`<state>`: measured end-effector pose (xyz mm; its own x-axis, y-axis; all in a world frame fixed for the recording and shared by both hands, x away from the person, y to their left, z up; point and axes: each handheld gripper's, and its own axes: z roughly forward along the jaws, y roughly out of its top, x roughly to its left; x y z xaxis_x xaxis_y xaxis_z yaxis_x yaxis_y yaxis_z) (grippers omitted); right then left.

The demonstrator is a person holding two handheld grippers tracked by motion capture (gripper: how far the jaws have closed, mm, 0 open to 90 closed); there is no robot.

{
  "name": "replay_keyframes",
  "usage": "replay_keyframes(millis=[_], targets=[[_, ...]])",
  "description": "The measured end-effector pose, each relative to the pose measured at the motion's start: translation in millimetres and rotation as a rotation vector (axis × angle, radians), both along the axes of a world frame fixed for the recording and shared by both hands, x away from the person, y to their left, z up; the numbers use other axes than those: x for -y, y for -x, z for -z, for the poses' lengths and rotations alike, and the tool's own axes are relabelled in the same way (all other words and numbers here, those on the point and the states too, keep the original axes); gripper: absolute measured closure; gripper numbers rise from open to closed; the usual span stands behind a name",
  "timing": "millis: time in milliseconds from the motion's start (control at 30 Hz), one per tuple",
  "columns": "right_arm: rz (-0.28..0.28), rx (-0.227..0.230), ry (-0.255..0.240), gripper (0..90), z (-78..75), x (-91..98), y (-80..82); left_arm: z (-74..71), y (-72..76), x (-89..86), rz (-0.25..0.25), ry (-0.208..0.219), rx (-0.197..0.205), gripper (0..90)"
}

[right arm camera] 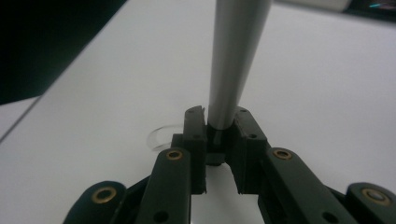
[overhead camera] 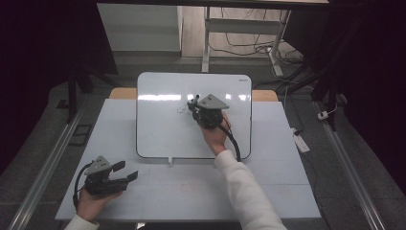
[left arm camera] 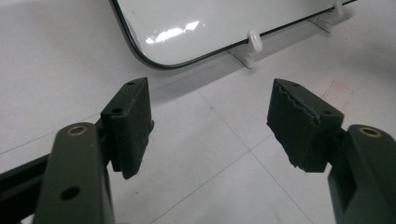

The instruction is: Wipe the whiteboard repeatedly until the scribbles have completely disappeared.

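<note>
A person wearing white long sleeves (overhead camera: pixel 249 191). Each hand-held gripper (overhead camera: pixel 125 171) is black, with a grey three-cornered top plate (overhead camera: pixel 212 101), brass-coloured pivot pins, ridged pads (left arm camera: pixel 299 119) and a trailing black cable (overhead camera: pixel 234 141).

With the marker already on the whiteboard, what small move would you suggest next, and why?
Probably keep drawing the stroke onward: the right tool is clamped on the marker over the whiteboard, beside a faint curved mark that looks unfinished.

A lab or test room — a white counter (overhead camera: pixel 268 191) between metal floor rails (overhead camera: pixel 43 172), dark curtains (overhead camera: pixel 364 48) at both sides, loose cables (overhead camera: pixel 249 48) under a desk frame behind.
</note>
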<state>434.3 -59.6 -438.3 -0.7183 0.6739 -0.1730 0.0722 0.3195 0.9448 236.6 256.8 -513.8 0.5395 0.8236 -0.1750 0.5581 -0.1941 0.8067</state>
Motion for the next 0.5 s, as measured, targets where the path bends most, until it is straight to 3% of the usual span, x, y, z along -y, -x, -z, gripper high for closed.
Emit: replay_keyframes(millis=[67,133,267,333,433,500], targets=[[-0.062,-0.001,0.057,77.4,9.4,-10.2,10.1,0.1,-0.2,0.2,0.002,0.0,-0.001,31.4],[-0.072,0.016,0.096,77.4,9.7,-14.3,12.1,-0.4,0.6,0.9,0.004,-0.003,0.001,31.4],[0.026,0.036,0.031,77.4,-7.0,1.1,-6.6,-1.2,1.6,0.6,-0.002,0.003,0.005,31.3],[0.042,0.007,-0.015,77.4,-9.2,7.1,-10.7,-0.7,1.0,-0.1,0.0,0.002,0.004,31.3],[-0.034,-0.001,0.049,77.4,0.6,-2.2,2.4,-0.4,0.2,-0.6,0.0,0.0,0.001,31.3],[-0.065,0.026,0.11,77.4,8.2,-7.0,12.2,-0.6,0.7,-0.6,0.0,0.0,0.003,31.3]])
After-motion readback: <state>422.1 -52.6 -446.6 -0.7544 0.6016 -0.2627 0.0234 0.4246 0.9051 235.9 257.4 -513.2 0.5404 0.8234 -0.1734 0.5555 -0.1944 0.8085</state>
